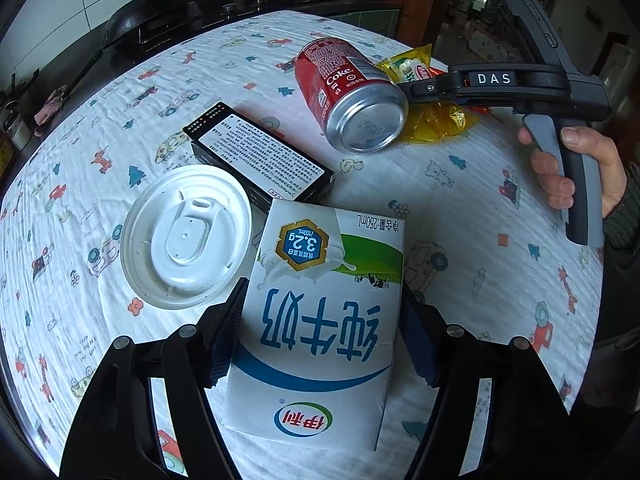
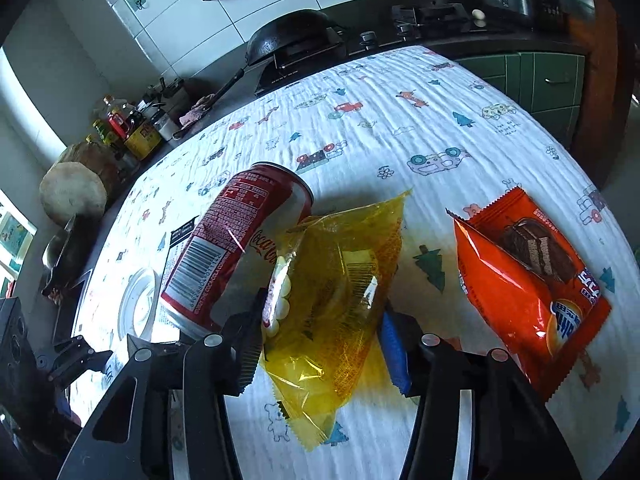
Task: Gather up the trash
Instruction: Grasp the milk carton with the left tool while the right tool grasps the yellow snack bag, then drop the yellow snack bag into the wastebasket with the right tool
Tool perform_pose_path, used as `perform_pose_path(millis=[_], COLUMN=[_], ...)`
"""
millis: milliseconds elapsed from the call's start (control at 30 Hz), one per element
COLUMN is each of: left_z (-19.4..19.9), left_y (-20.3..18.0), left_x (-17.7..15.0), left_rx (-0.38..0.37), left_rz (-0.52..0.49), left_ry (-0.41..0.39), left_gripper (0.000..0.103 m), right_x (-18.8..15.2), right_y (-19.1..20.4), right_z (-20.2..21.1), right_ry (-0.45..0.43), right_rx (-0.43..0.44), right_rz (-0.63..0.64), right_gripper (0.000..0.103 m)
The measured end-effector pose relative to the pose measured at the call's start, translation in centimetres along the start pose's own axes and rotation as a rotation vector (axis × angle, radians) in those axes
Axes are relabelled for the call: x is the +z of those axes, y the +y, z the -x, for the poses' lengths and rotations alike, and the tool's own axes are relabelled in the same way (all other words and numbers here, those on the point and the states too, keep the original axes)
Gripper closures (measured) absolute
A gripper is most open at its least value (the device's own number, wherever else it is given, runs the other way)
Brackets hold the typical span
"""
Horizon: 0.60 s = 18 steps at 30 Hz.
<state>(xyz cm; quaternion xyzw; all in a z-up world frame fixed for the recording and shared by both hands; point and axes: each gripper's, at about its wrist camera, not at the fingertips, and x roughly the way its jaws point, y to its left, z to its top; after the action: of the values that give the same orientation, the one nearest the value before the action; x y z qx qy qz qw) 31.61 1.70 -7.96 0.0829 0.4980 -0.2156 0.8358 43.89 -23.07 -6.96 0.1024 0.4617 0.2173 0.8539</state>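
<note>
A white and green milk carton (image 1: 320,280) lies on the patterned tablecloth (image 1: 460,200), and my left gripper (image 1: 322,320) is shut on it, one pad on each side. My right gripper (image 2: 320,320) is shut on a crumpled yellow wrapper (image 2: 340,280); the left wrist view shows that gripper (image 1: 416,88) and the yellow wrapper (image 1: 436,120) behind a red Coke can (image 1: 352,92). The Coke can (image 2: 232,240) lies on its side, touching the wrapper. An orange snack packet (image 2: 528,280) lies to the right of the wrapper.
A white plastic lid (image 1: 186,236) and a black box (image 1: 260,156) lie just beyond the carton. A person's hand (image 1: 576,172) holds the right gripper's handle. Behind the table are a counter with a wok (image 2: 292,36), a stove and bottles (image 2: 128,128).
</note>
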Motion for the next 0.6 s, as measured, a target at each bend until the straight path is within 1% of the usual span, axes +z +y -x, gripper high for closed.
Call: perform_pose_path(millis=[167, 300, 467, 600], left_z=[0.8, 1.7, 2.6, 3.2], left_y=[-0.4, -0.9, -2.7, -4.7], left_x=[-0.1, 0.0, 0.5, 1.2], left_rx=[-0.009, -0.024, -0.045, -0.069], left_rz=[0.013, 0.024, 0.001, -0.027], left_ry=[-0.022, -0.046, -0.070, -0.096], left_gripper=[0.035, 0.035, 0.035, 0.035], right_x=[-1.3, -2.4, -3.6, -4.5], right_y=[0.9, 0.6, -1.1, -3.3], right_z=[2.9, 5.1, 8.4, 11.3], right_ry=[-0.029, -0.050, -0.082, -0.113], right_rx=[0.007, 0.010, -0.001, -0.039], right_rz=[0.049, 0.053, 0.034, 0.013], right_gripper=[0.054, 0.054, 0.054, 0.054])
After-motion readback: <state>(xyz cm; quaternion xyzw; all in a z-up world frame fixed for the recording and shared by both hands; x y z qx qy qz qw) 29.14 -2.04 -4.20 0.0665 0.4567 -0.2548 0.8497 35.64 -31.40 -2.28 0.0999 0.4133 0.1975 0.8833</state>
